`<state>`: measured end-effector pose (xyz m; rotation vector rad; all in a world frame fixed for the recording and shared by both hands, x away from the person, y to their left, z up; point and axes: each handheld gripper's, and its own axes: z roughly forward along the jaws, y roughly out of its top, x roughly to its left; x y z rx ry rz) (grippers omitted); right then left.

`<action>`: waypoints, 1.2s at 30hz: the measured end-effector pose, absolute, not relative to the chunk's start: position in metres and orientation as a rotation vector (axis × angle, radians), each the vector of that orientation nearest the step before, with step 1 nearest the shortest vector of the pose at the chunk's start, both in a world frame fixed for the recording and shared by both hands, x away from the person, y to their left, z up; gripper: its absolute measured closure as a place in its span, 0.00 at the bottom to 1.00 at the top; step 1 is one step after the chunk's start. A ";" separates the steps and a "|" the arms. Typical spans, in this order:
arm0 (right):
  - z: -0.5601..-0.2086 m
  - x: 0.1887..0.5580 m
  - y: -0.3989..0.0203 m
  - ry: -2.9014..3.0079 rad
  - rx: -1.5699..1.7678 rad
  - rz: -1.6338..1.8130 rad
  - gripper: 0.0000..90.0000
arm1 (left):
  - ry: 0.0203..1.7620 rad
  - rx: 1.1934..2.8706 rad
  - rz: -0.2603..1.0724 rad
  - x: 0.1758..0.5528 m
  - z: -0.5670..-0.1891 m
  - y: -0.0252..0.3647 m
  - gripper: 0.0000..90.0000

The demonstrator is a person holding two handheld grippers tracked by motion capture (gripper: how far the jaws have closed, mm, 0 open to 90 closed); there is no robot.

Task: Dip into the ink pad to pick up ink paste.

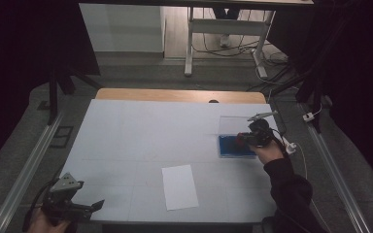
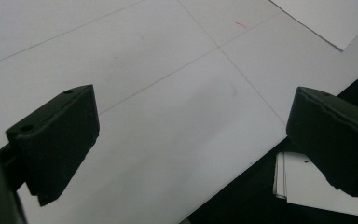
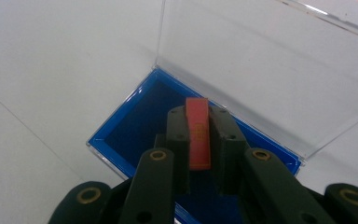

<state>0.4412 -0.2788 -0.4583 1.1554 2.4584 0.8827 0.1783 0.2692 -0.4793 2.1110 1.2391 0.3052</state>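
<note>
Left gripper (image 1: 94, 206) first: it's parked way down at the near left corner of the table (image 1: 126, 126), held in the person's left hand (image 1: 41, 222), with that grey three-cornered plate (image 1: 67, 183) sitting on top. Its jaws are spread wide with nothing between them, and in the left gripper view you just see bare white tabletop in the gap, plus the table's edge cutting across and a small stack of white paper (image 2: 303, 184) lower down past that edge, off to the right. Moving along, a white sheet of paper (image 1: 179, 186) lies flat near the front edge, roughly mid-table, well apart from both grippers. Then over on the right side there's the blue box (image 1: 229, 147), a shallow tray-looking thing with a dark blue inside and a clear lid (image 3: 261, 70) standing up on the far side, hinged open. Right gripper (image 1: 243, 139) is hanging right over that box, held by the person's right hand (image 1: 269, 151) in a dark sleeve (image 1: 291, 194), cable (image 1: 301, 160) trailing off behind. Its jaws are squeezed in on a small flat red piece (image 3: 198, 133), pinched on edge between the two pads, with the top end poking out past the fingertips. From the right gripper view the red piece is above the box's blue interior, closer to the lid side than the front rim; whether it's touching the bottom is hard to tell. There's some faint marking on the red piece, too small to read.
</note>
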 end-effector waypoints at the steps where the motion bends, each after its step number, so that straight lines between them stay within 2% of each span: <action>1: -0.460 0.442 -0.277 2.461 1.140 0.873 0.88 | 1.237 2.112 0.306 0.178 -0.479 0.269 0.03; 36: -0.475 0.442 -0.268 2.457 1.133 0.764 0.89 | 1.241 2.122 0.303 0.180 -0.480 0.268 0.03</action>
